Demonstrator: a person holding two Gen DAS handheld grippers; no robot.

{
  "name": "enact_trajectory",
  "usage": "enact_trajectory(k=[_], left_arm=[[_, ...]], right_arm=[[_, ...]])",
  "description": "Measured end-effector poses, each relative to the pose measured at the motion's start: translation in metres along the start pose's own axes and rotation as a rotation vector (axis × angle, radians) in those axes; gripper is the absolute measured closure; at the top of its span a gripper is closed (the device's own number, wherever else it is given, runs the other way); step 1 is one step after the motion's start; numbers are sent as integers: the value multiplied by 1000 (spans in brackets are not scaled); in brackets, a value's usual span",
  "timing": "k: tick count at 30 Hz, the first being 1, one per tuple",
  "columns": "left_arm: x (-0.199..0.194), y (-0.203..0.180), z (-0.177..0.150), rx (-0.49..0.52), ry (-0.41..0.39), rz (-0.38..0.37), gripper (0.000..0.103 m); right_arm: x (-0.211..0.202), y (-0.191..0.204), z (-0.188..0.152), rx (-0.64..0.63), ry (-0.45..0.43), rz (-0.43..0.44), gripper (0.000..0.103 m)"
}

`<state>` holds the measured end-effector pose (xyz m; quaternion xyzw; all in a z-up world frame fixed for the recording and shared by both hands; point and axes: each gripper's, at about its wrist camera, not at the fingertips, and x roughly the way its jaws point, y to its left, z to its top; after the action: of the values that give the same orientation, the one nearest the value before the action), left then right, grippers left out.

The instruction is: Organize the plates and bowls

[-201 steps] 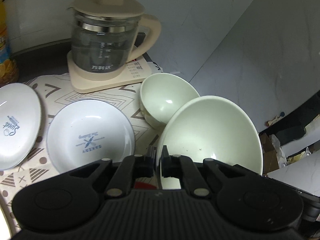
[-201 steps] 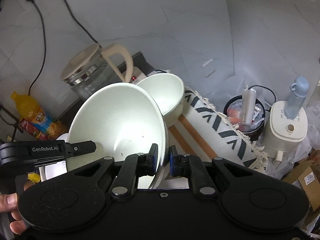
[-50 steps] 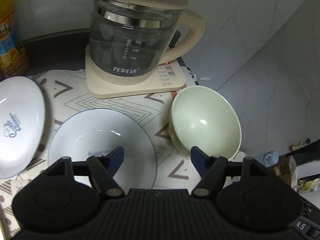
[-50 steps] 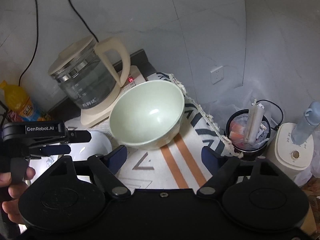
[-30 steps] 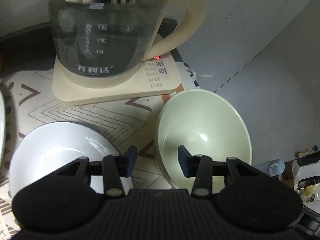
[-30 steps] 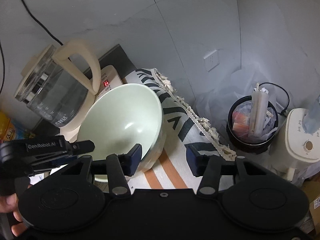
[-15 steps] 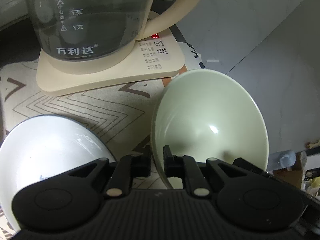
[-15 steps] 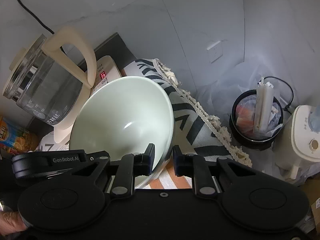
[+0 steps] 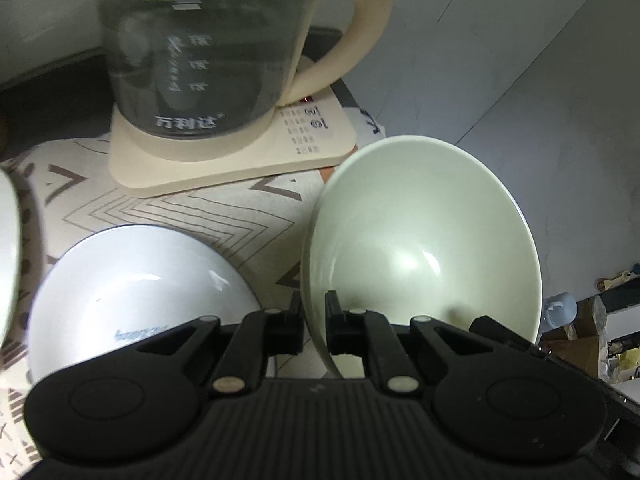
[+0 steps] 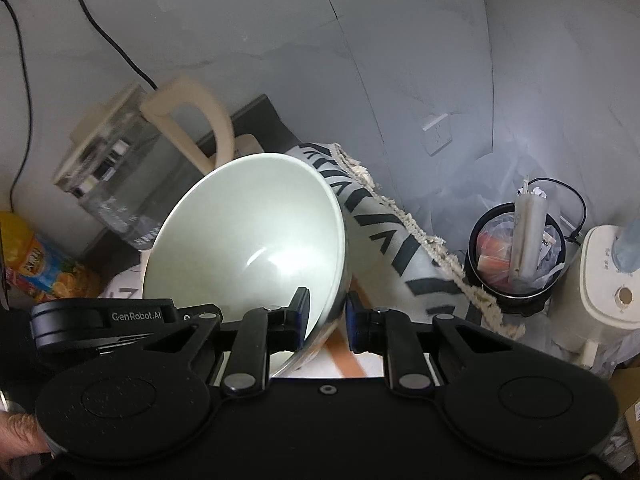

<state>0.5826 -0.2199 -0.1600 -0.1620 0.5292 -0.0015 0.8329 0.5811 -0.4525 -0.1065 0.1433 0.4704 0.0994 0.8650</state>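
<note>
Both grippers are shut on the rim of one pale green bowl (image 9: 424, 240), held tilted above the patterned cloth. My left gripper (image 9: 313, 324) pinches its left rim. My right gripper (image 10: 326, 314) pinches its right rim; the bowl (image 10: 248, 248) fills the middle of the right wrist view, with the left gripper's body at lower left. A white plate with blue print (image 9: 136, 292) lies on the cloth left of the bowl. The edge of another white plate (image 9: 6, 248) shows at far left.
A glass kettle on a cream base (image 9: 208, 80) stands close behind the bowl, also in the right wrist view (image 10: 132, 184). An orange juice bottle (image 10: 36, 264) stands at left. The cloth's fringed edge (image 10: 404, 224) hangs over the table; a bin (image 10: 516, 248) and a white appliance (image 10: 612, 284) are on the floor.
Both grippers closed on the green bowl's rim and lifted it off the cloth, tilting it. The kettle now looks farther away and blurred.
</note>
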Motion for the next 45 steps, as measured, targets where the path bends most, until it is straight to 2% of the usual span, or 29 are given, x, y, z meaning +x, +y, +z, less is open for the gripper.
enact_trajectory(k=[12, 24, 34, 45], left_arm=[[-61, 18, -24, -4, -38, -51, 95], [-103, 31, -44, -26, -73, -105, 94], [-132, 42, -66, -35, -86, -104, 94], [-149, 59, -88, -32, -48, -89, 94]], right_arm=[[-52, 24, -29, 1, -76, 13, 84], [-90, 44, -57, 11, -128, 7, 84], [-113, 58, -79, -1, -121, 20, 84], [-125, 75, -98, -64, -76, 15, 84]])
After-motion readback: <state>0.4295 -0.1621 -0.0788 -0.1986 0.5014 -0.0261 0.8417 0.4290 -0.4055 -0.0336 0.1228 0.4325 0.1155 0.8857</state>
